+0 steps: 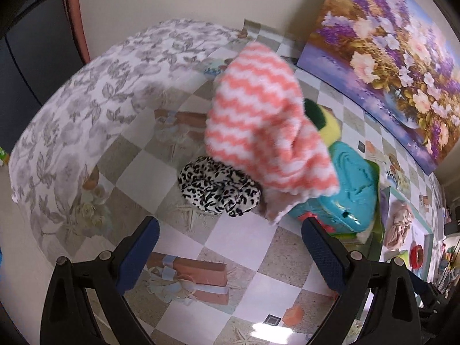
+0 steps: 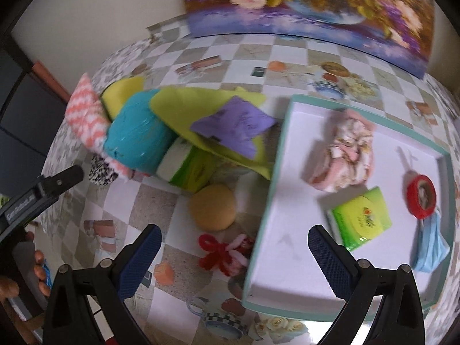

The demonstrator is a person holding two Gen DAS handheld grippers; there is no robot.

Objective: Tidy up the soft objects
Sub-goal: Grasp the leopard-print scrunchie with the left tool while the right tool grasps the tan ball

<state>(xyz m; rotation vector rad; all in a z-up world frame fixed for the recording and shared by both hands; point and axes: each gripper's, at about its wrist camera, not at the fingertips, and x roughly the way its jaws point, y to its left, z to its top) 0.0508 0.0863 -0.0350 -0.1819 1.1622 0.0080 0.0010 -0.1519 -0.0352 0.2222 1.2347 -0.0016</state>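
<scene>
A pink-and-white striped cloth (image 1: 264, 132) (image 2: 86, 115) lies draped over a pile holding a teal soft object (image 1: 353, 184) (image 2: 138, 141), a yellow-green cloth (image 2: 201, 109) and a purple cloth (image 2: 233, 123). A leopard-print fabric piece (image 1: 218, 189) (image 2: 100, 169) sits at the pile's foot. My left gripper (image 1: 230, 256) is open and empty, just short of the leopard piece. My right gripper (image 2: 235, 258) is open and empty above a red-and-pink fuzzy bow (image 2: 224, 254), near the left rim of a white tray (image 2: 293, 201). A tan round sponge (image 2: 212, 207) lies beside the tray.
The tray holds a pink floral cloth (image 2: 345, 155), a green tissue pack (image 2: 362, 221), a red tape roll (image 2: 421, 198) and a blue face mask (image 2: 428, 250). A second tissue pack (image 2: 189, 169) lies under the pile. A flower painting (image 1: 388, 57) leans on the back wall.
</scene>
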